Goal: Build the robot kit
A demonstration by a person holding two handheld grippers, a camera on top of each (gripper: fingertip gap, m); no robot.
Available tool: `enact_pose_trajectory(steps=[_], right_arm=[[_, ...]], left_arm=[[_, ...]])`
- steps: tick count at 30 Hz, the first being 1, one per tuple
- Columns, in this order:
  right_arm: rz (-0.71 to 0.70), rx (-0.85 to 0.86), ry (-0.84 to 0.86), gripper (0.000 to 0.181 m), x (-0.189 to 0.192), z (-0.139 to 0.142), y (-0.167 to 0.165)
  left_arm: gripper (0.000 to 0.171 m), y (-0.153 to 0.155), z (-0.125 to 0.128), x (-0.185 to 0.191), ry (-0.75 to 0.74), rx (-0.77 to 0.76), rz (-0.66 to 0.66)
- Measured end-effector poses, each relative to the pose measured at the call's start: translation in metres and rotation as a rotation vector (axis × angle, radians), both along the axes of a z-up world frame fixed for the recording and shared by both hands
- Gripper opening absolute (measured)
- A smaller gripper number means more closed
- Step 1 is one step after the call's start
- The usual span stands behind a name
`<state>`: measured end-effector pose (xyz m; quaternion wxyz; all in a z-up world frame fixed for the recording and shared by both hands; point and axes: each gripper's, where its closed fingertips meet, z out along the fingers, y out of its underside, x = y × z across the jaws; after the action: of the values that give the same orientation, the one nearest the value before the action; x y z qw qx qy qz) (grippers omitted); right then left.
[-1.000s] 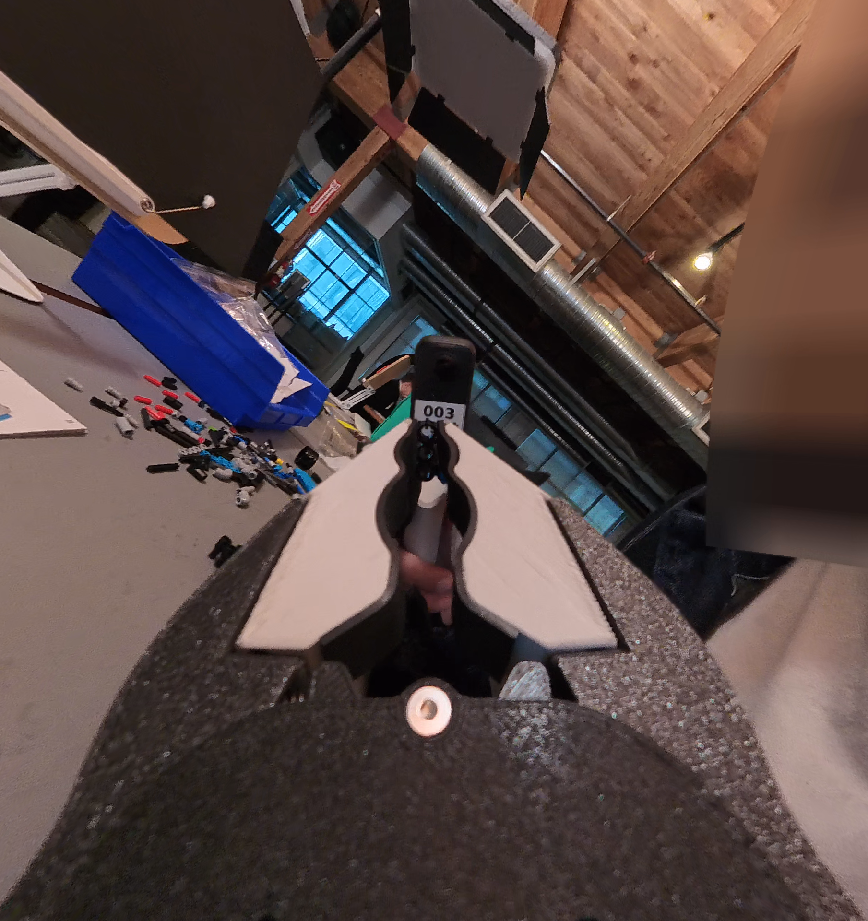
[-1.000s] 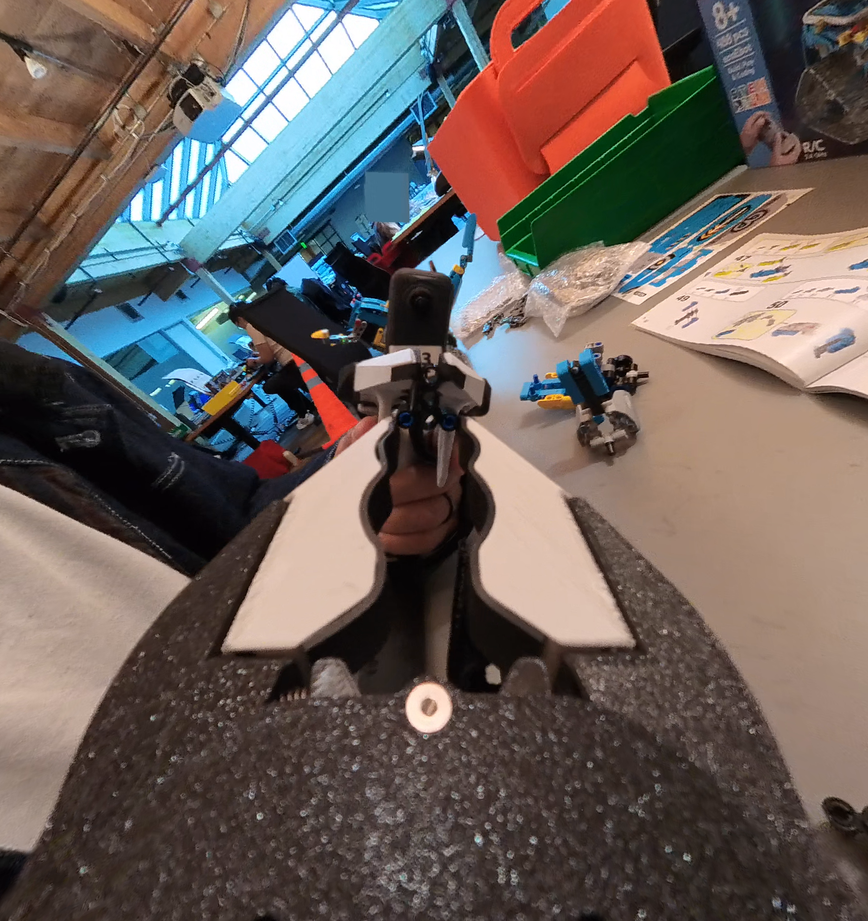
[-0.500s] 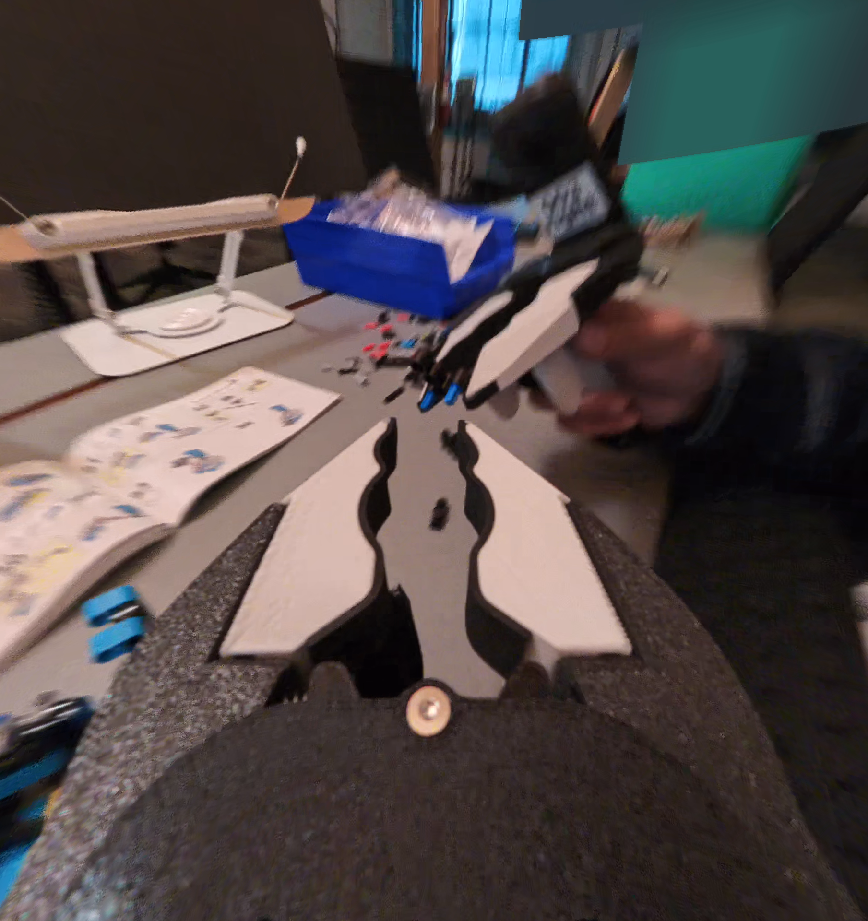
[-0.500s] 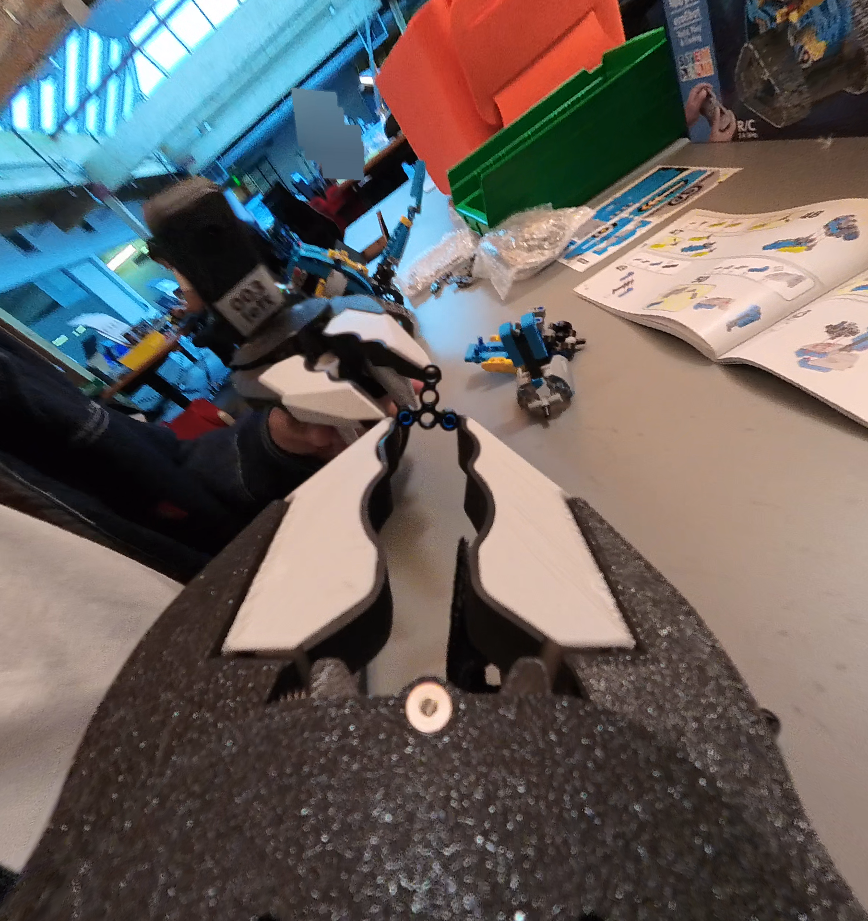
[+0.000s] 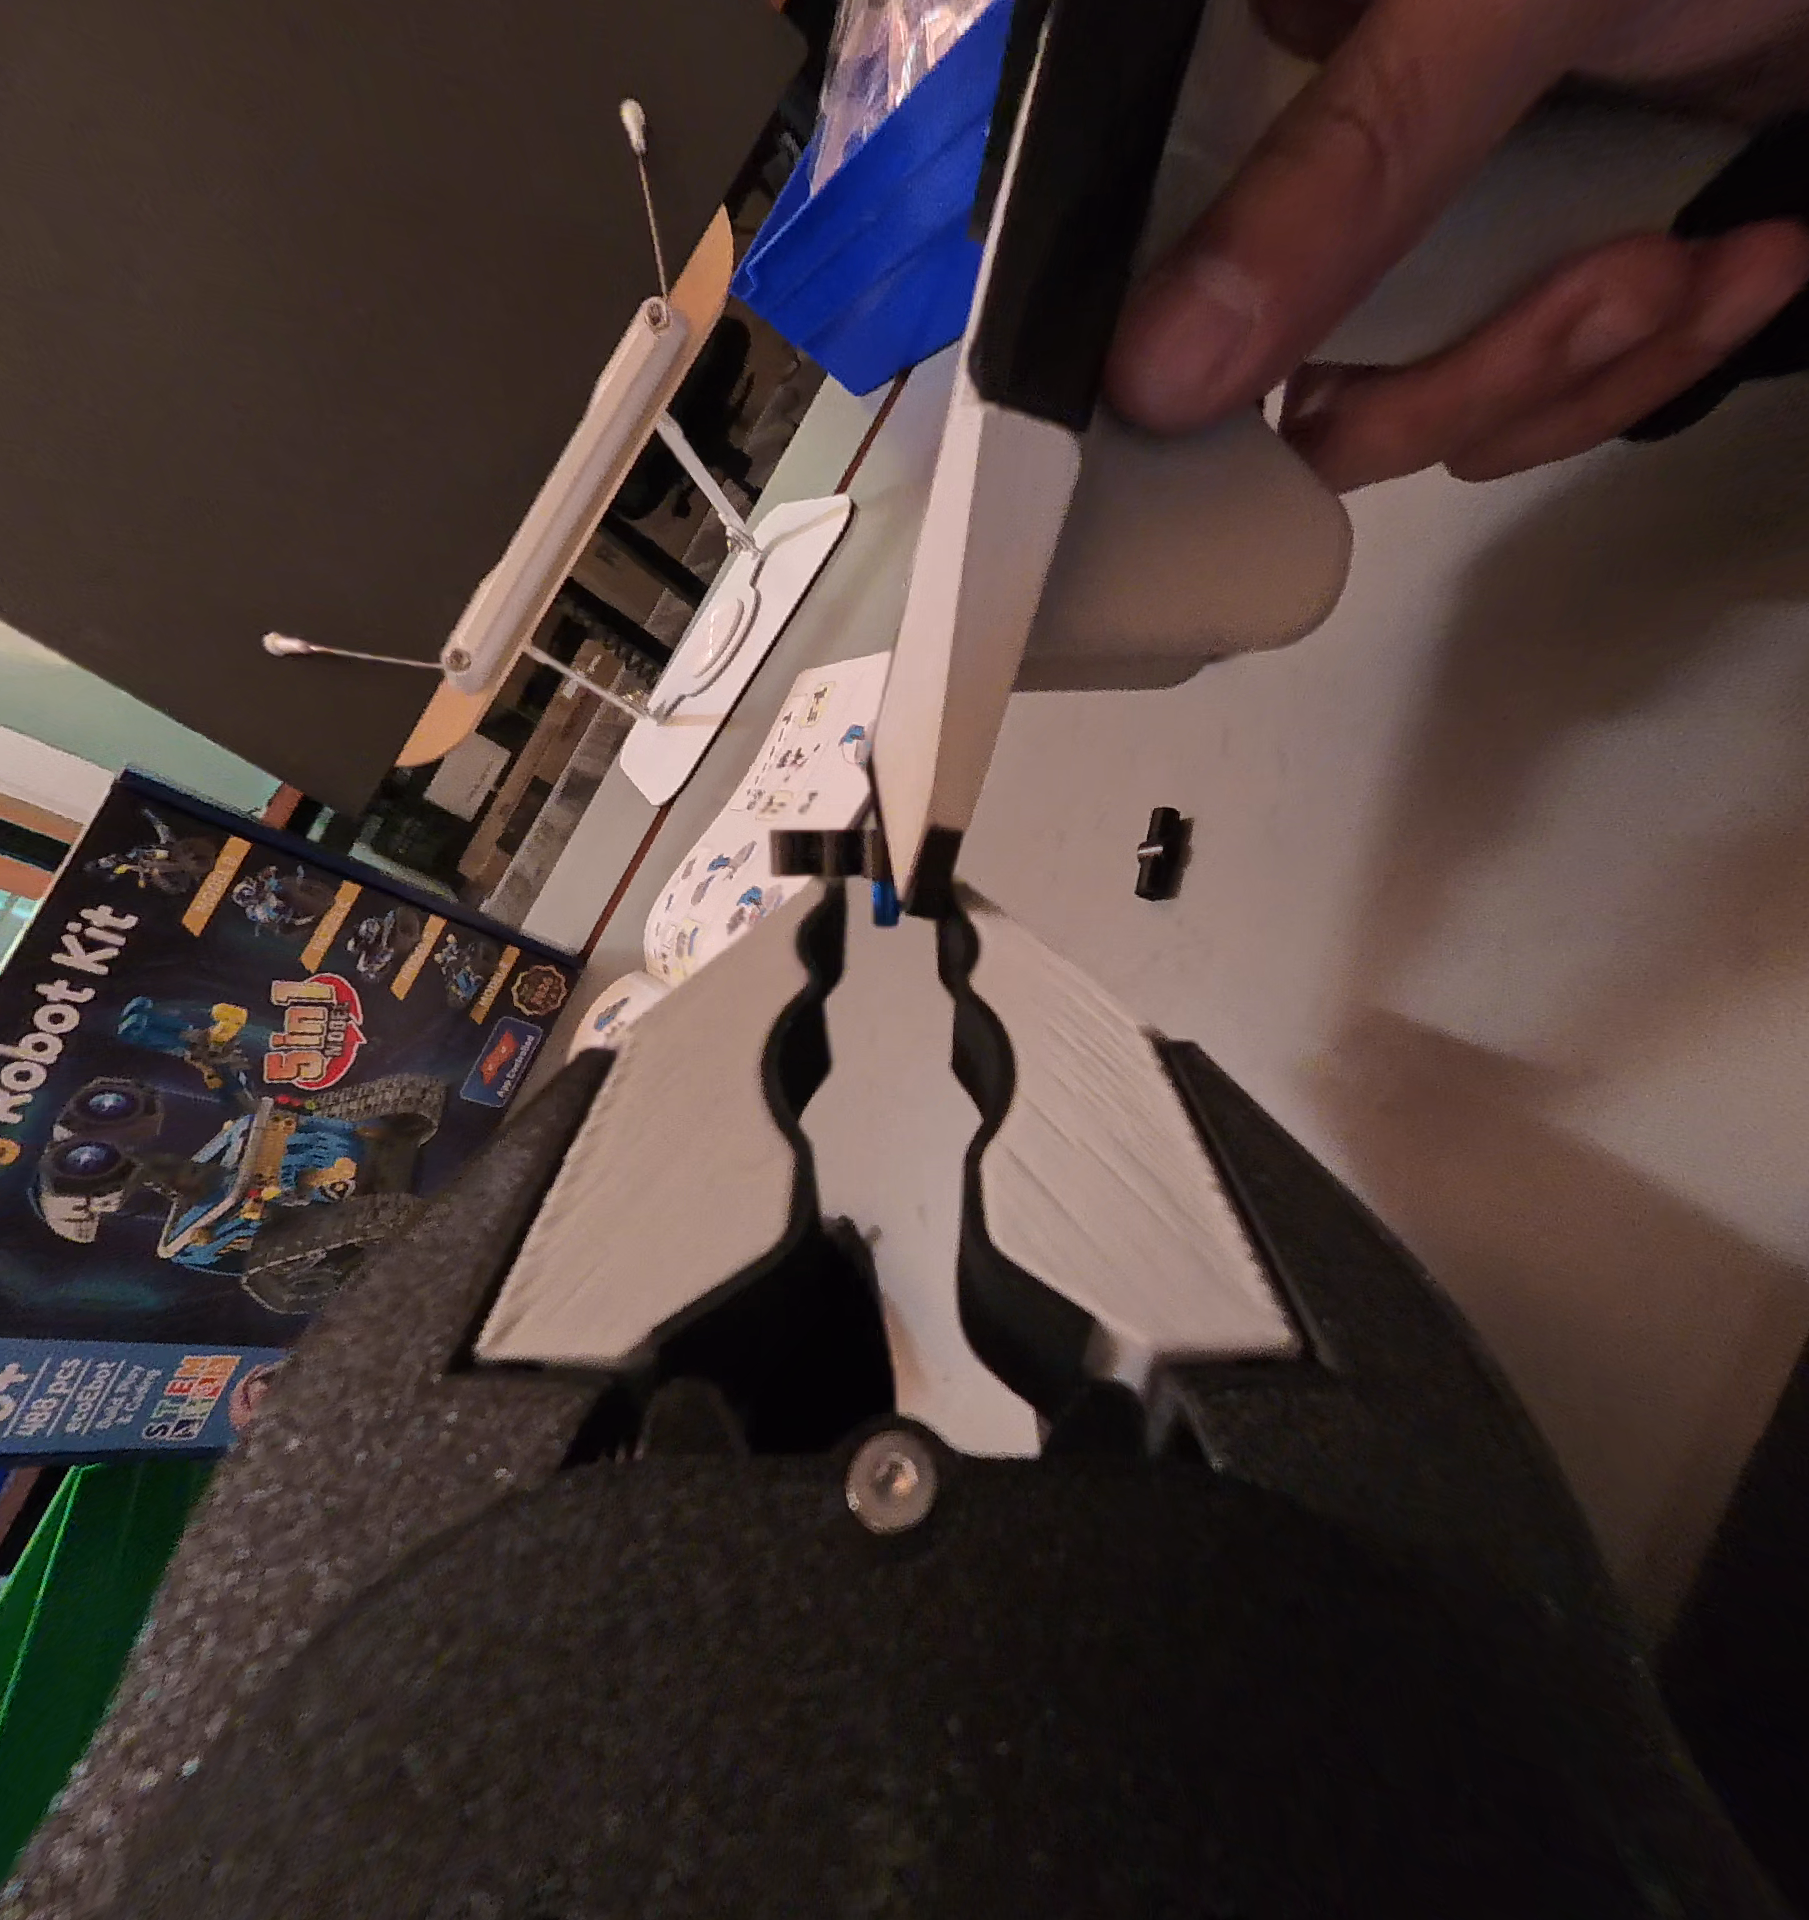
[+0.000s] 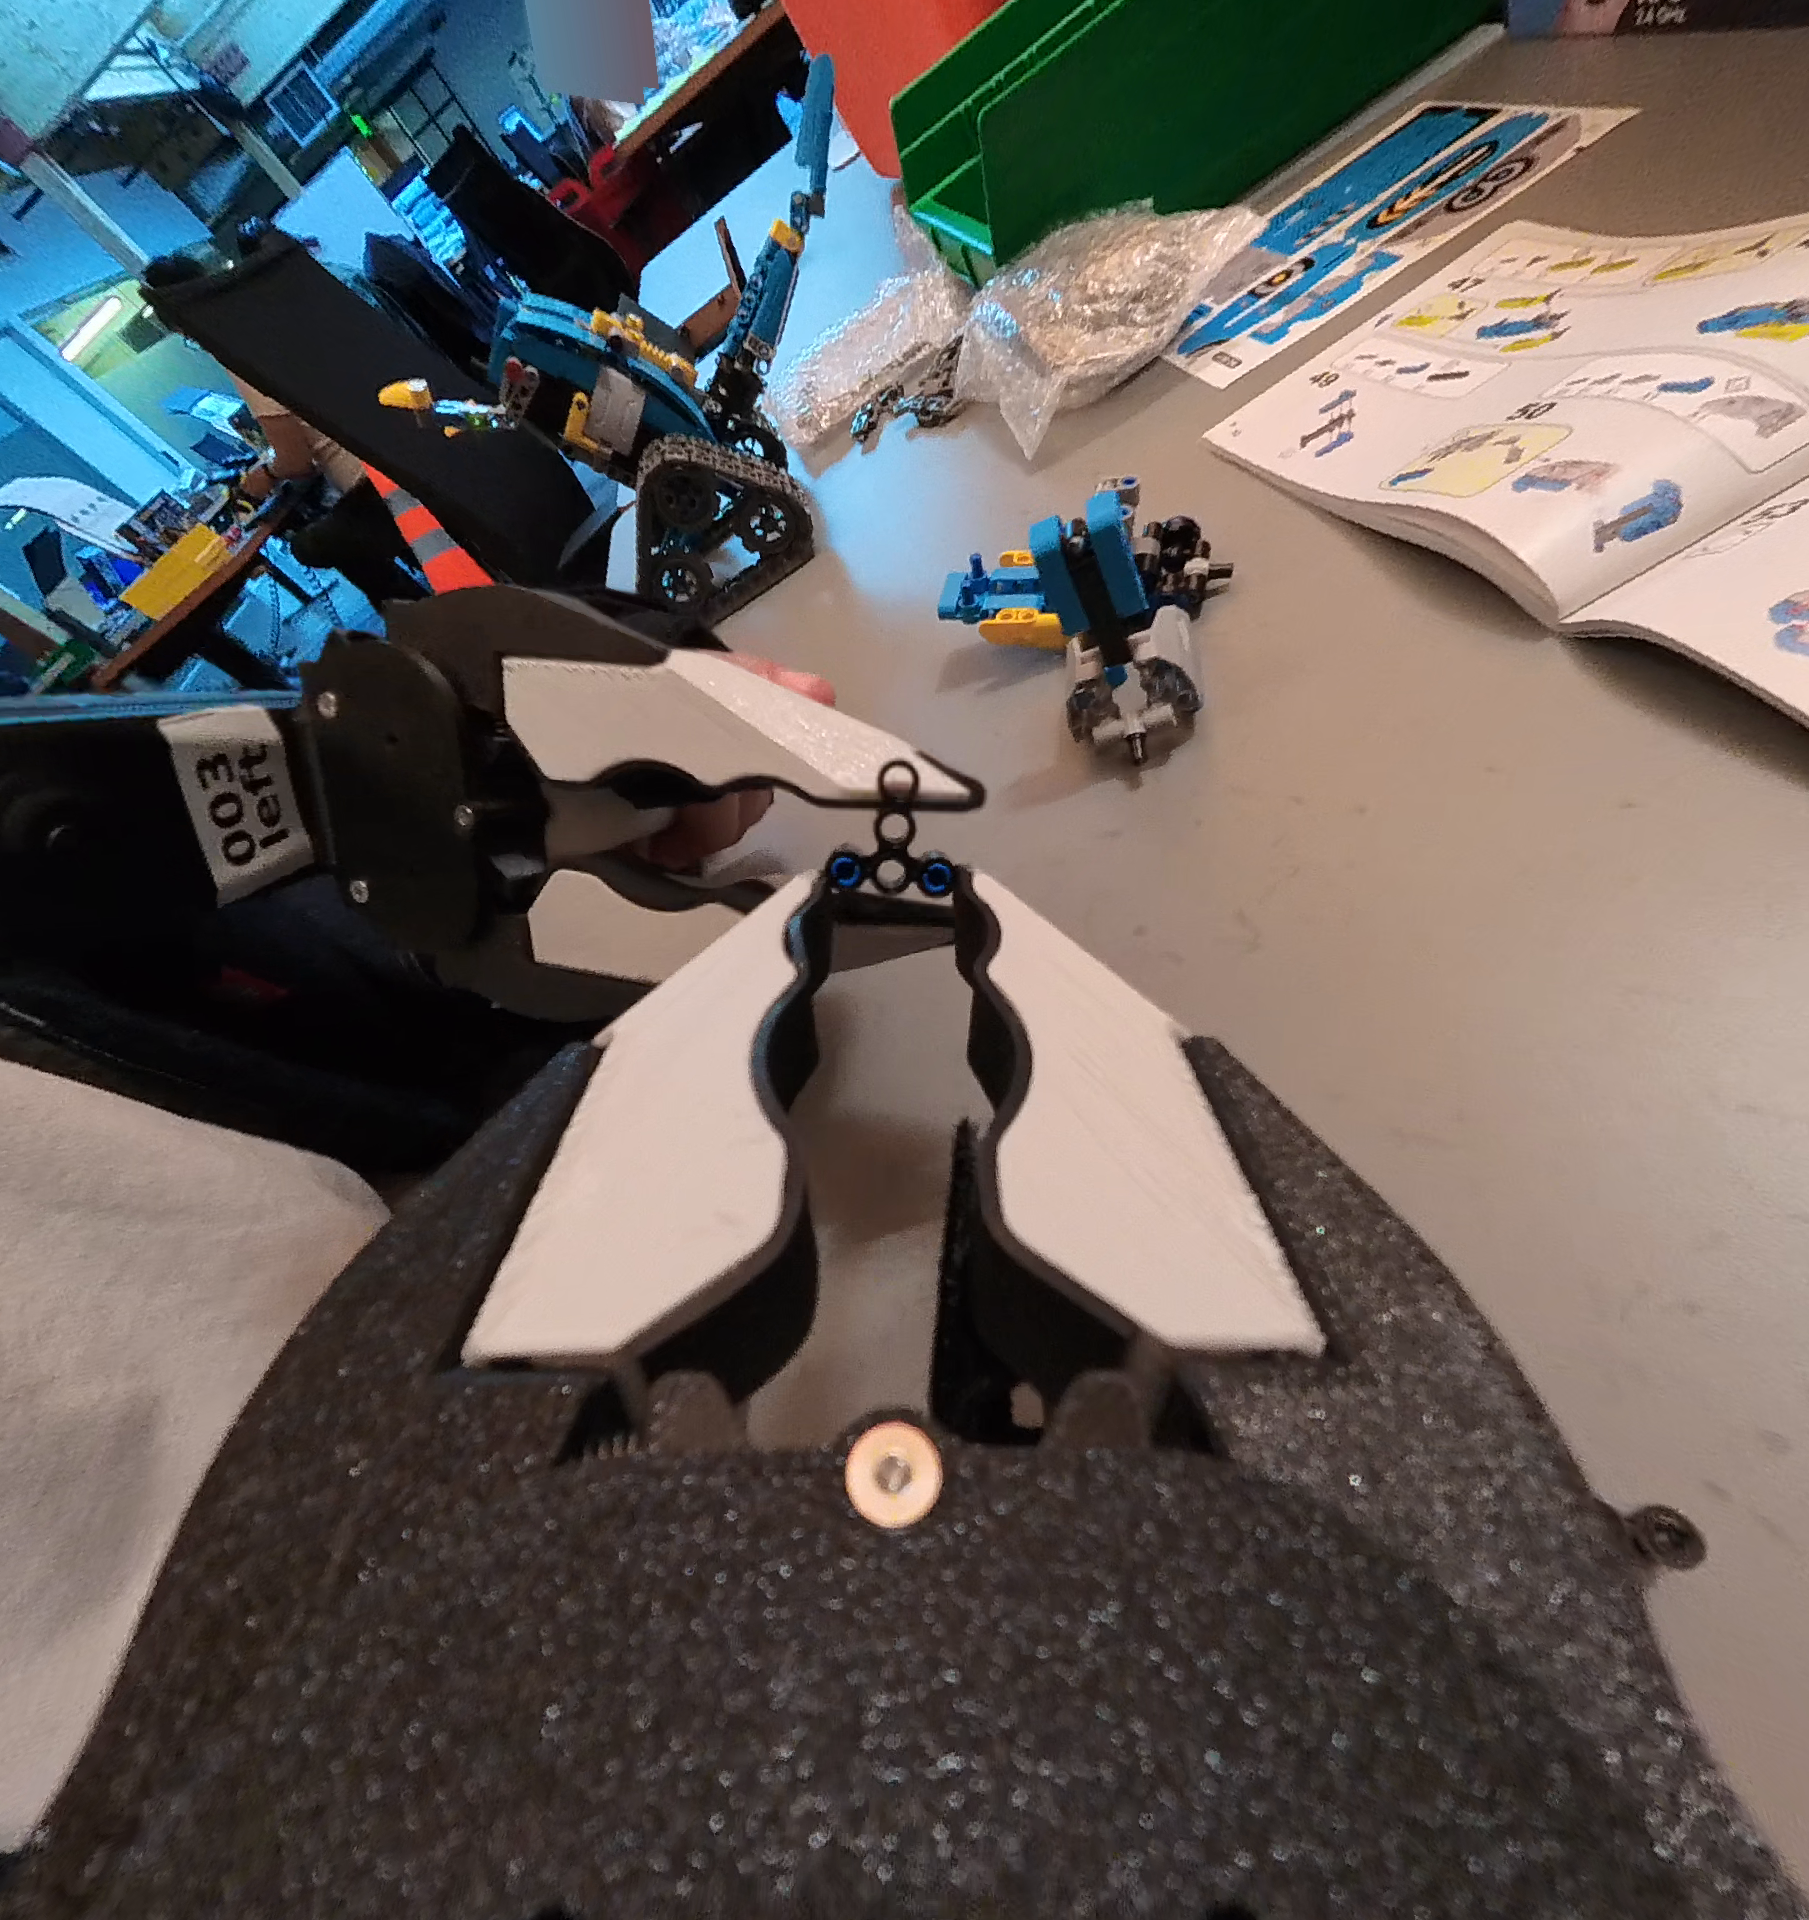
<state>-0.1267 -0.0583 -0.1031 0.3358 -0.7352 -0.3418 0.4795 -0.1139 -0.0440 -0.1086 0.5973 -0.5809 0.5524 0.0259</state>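
In the left wrist view, a dark blue cardboard box with a robot picture [image 5: 204, 1091] is lying at the far left, and a green plastic bin [image 5: 38, 1621] is showing under it. In the middle, the left tongs [image 5: 889, 904] are being held over the grey table [image 5: 1451, 831] with the jaws parted by a narrow gap. A white finger of the right tongs is coming down edge-on to this gap. To the right, a small black peg [image 5: 1160, 852] is lying alone on the table. At the upper right, a hand [image 5: 1451, 260] is wrapped around the grip of the right tongs.

In the right wrist view, the left tongs are reaching in from the left. In the centre, a small black T-shaped plastic beam with a blue pin at each end of its bar [image 6: 893, 829] is being grasped above the table by the right tongs [image 6: 889, 883], which are clenched on the bar. The top ring of the beam is lying against the upper fingertip of the left tongs. It cannot be told whether the left tongs are pressing on the beam. Further right, a small blue, yellow and grey brick assembly [image 6: 1087, 613] is lying on the table, and an open white instruction booklet [image 6: 1606, 416] is lying at the right edge.
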Motion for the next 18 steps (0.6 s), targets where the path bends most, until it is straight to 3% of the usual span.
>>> enact_pose_trajectory(steps=[3,14,18], right_arm=[[-0.011,0.005,-0.013,0.023,-0.002,-0.002,0.001],[0.028,-0.03,0.01,0.032,0.001,-0.001,-0.002],[-0.049,0.028,-0.022,0.03,0.014,0.002,0.011]], left_arm=[[0.006,0.003,-0.005,-0.001,0.048,0.037,0.035],[0.004,0.003,-0.008,0.0,0.052,0.042,0.032],[0.002,0.01,-0.012,-0.008,0.079,0.042,0.072]])
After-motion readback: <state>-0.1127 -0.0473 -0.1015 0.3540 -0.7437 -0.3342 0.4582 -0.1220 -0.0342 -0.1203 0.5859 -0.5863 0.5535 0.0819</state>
